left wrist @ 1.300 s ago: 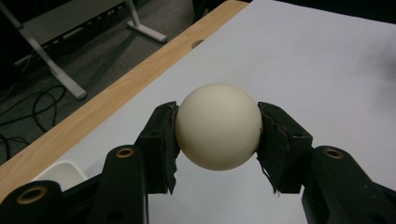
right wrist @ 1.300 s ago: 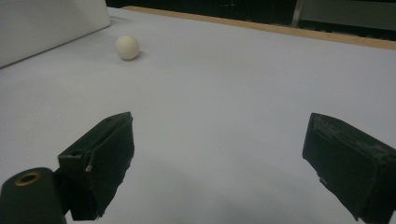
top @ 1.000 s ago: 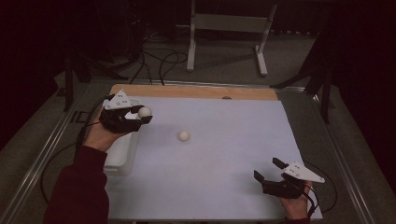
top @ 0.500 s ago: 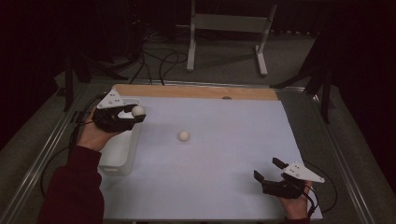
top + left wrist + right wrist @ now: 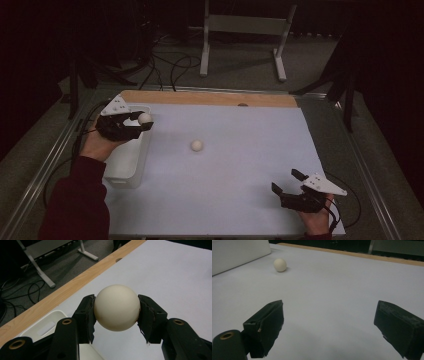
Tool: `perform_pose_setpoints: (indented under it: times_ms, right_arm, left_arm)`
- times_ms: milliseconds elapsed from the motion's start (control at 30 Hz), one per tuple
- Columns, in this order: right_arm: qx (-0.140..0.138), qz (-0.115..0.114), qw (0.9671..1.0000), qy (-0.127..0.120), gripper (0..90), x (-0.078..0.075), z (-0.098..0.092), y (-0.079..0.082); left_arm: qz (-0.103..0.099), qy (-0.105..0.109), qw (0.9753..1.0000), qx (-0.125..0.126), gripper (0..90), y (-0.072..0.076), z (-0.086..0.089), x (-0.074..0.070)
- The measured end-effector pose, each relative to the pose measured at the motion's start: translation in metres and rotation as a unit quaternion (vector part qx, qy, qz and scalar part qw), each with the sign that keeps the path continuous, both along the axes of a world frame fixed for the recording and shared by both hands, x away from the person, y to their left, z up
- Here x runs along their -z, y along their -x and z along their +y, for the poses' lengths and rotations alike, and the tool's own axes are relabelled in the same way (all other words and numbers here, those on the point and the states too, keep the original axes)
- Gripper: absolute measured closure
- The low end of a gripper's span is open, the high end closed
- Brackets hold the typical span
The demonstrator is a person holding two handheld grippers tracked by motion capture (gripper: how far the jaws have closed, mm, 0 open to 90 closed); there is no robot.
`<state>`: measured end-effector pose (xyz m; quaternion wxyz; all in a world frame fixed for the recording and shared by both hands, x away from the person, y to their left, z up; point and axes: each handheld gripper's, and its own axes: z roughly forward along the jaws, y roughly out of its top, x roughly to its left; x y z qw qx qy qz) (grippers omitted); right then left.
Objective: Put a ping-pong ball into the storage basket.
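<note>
1. Bin first: my left tool [image 5: 137,121] hangs over the far end of a white plastic bin [image 5: 131,165] that sits at the left edge of the white sheet [image 5: 235,175] covering the tabletop. In the high view my hand and the tool cover much of the bin's inside, so I cannot tell whether anything lies in it. The corner seen below my jaws in the left gripper view [image 5: 45,326] looks bare.

2. My left tool is clamped on a cream ball [image 5: 144,118]. In the left gripper view the ball [image 5: 117,307] sits squarely between both pads [image 5: 86,315], touching each, held above the sheet with the bin's rim just below and to one side.

3. A second cream ball [image 5: 197,145] rests on the sheet, well apart from my left tool, off to its right, and touching nothing but the sheet.

4. My right tool [image 5: 286,182] stands near the sheet's near right corner with its jaws wide apart and nothing between them. From the right gripper view [image 5: 332,325], the loose ball [image 5: 280,265] lies far ahead and to the left, with the bin's white wall [image 5: 239,252] beyond it.

5. I can read no brand, label or writing on the bin, balls or tools.

6. Beyond the sheet, the high view gives me the tabletop's wooden strip [image 5: 210,98], a metal stand [image 5: 240,30] and floor cables [image 5: 170,65]. The gripper views give pad contact that the high view is too small to show.
</note>
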<state>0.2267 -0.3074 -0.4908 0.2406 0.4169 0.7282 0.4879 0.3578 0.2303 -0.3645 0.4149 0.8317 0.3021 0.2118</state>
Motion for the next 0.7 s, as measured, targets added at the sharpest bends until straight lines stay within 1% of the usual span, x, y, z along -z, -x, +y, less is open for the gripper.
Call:
perform_pose_setpoints:
  times_ms: [167, 700]
  right_arm:
    - [0.0, 0.0, 1.0, 0.0, 9.0, 0.0, 0.0, 0.0]
    - [0.001, 0.001, 1.0, 0.0, 9.0, 0.0, 0.0, 0.0]
  left_arm:
    - [0.001, -0.001, 1.0, -0.003, 51.4, -0.001, 0.001, 0.001]
    - [0.008, -0.004, 0.9996, -0.028, 51.4, -0.004, 0.014, 0.006]
